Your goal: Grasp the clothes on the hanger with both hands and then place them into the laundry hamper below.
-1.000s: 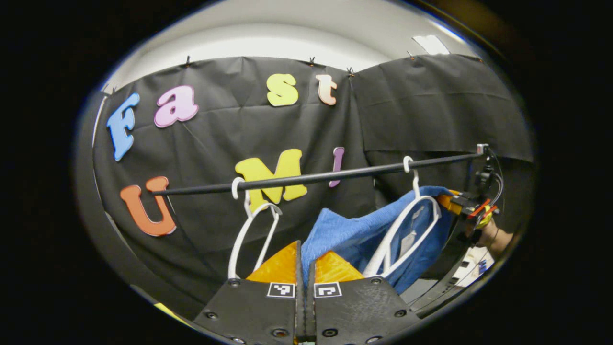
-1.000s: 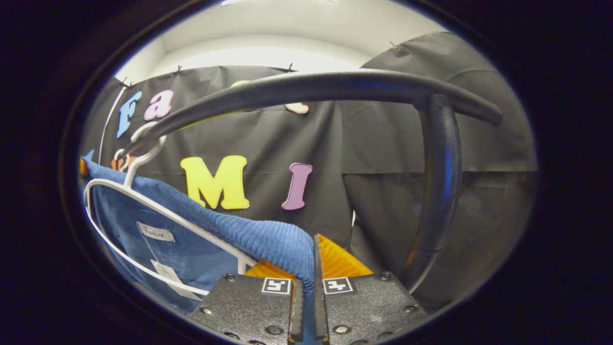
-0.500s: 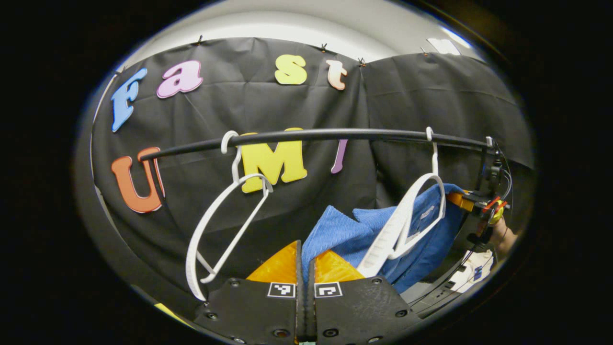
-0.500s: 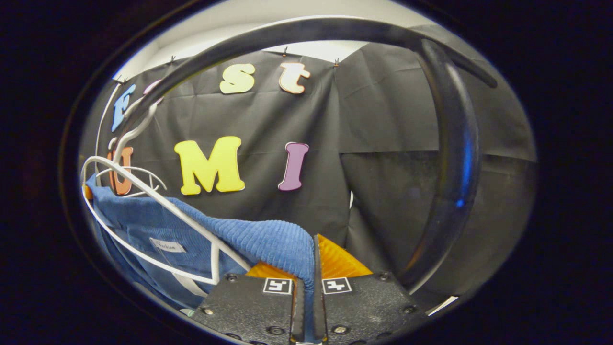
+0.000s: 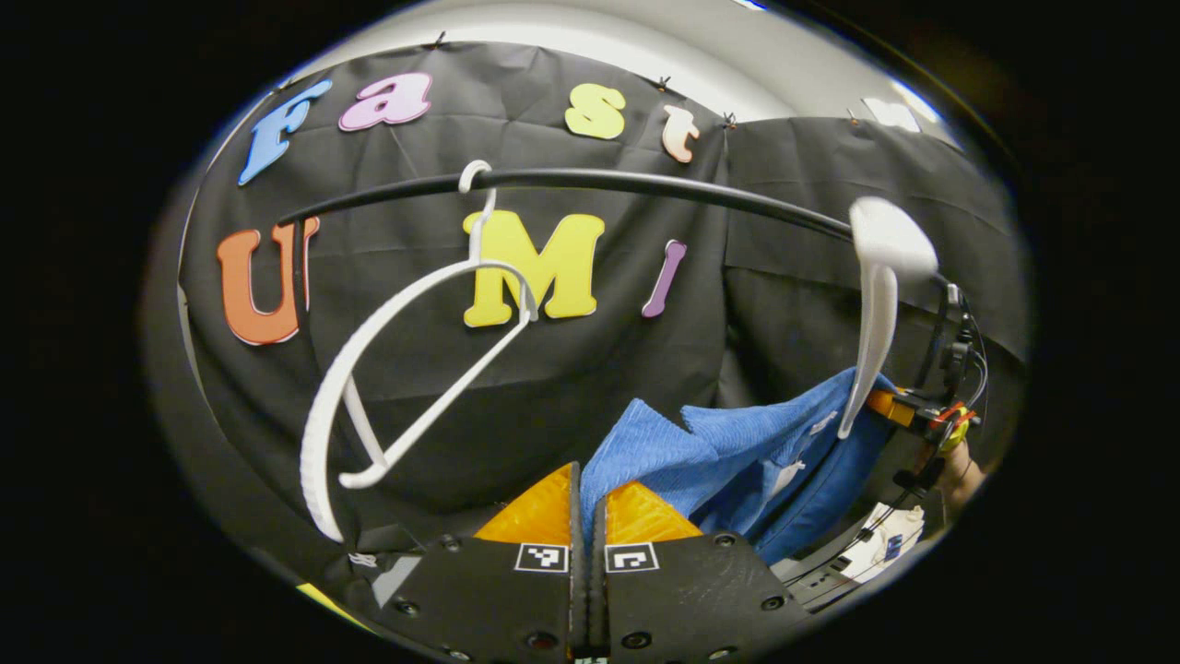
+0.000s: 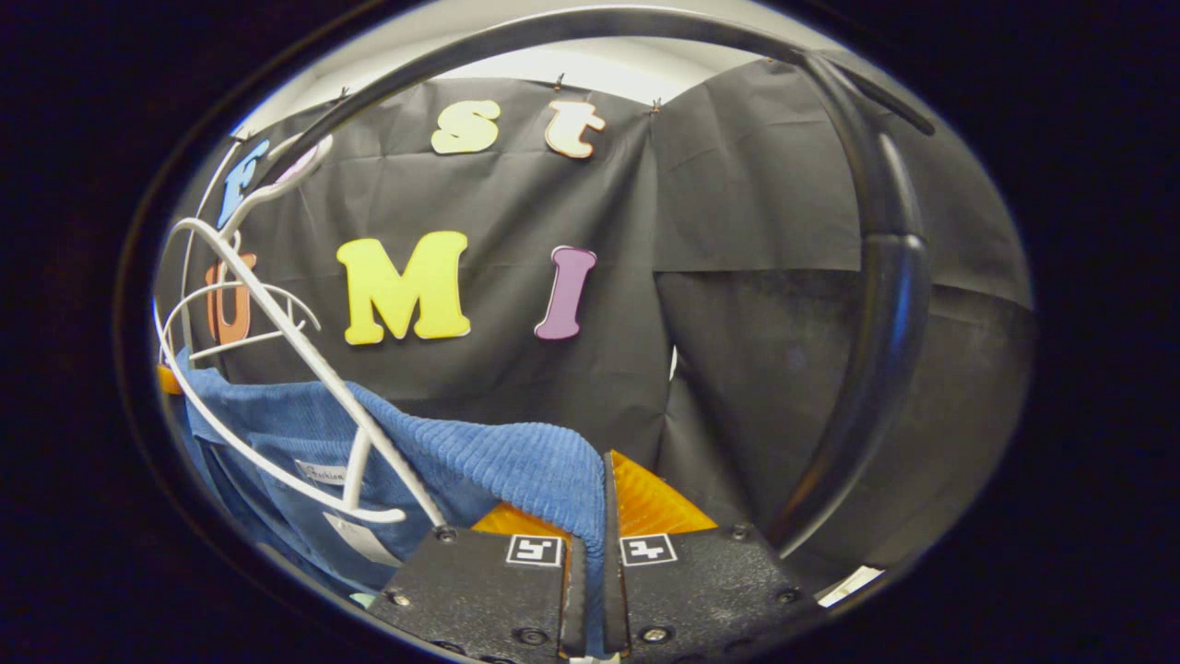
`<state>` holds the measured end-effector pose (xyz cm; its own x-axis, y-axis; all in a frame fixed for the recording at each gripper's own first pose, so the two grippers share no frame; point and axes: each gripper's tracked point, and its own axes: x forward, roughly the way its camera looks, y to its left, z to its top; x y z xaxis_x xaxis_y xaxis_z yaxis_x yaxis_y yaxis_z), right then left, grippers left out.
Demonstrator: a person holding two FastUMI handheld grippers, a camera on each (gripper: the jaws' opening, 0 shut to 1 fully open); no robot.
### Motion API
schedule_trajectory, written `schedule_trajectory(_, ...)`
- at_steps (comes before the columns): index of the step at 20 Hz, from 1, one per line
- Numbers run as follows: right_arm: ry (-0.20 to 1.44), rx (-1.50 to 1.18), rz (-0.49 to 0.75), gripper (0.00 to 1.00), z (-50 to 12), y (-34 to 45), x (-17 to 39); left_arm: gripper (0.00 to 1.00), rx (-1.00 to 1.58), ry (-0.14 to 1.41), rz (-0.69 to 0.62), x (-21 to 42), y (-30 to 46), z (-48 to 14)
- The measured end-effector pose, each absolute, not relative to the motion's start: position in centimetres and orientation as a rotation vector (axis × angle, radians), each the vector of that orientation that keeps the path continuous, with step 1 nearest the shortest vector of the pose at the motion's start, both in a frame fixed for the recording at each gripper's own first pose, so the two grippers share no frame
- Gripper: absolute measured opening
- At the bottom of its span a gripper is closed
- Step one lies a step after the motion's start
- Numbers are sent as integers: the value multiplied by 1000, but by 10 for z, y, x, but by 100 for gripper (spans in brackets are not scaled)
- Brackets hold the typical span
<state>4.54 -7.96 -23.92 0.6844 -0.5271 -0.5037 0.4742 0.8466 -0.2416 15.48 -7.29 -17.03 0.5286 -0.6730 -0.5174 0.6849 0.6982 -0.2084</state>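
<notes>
Below the black rail (image 5: pixel 645 187), both grippers' jaws clamped on the blue garment (image 5: pixel 728 452) (one each end), white hangers (image 5: pixel 396 369) swinging

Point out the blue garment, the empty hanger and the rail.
Garment (image 5: pixel 728 452), left gripper view, on the ribbed shoulder fabric.
Empty hanger (image 5: pixel 369 341), left gripper view, on its curved white arm.
Rail (image 5: pixel 645 183), left gripper view, on the black bar's middle.

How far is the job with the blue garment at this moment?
Done: both grippers are shut on the blue garment, the left gripper and the right gripper. In hand: the garment hangs below the rail, but the white hanger is partly in it. Left: freeing it and lowering it into the hamper.
</notes>
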Motion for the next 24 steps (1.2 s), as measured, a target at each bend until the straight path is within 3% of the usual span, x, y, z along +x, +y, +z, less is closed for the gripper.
schedule_trajectory(2, 618, -97, -563, 10, -250, -76, 41, 4, 3, 632, -798, 150, -70, -182)
schedule_trajectory(4, 634, -97, -560, 10, -257, -74, 33, 0, -2, 646, -785, 146, -66, -191)
schedule_trajectory(18, 784, 45, -571, 10, -317, -34, -24, 0, 23, 727, -672, 104, -20, -243)
schedule_trajectory(19, 791, 49, -568, 10, -321, -29, -27, 4, 22, 730, -662, 100, -16, -246)
schedule_trajectory(24, 822, 100, -561, 10, -339, 0, -41, 1, 14, 750, -623, 81, 3, -262)
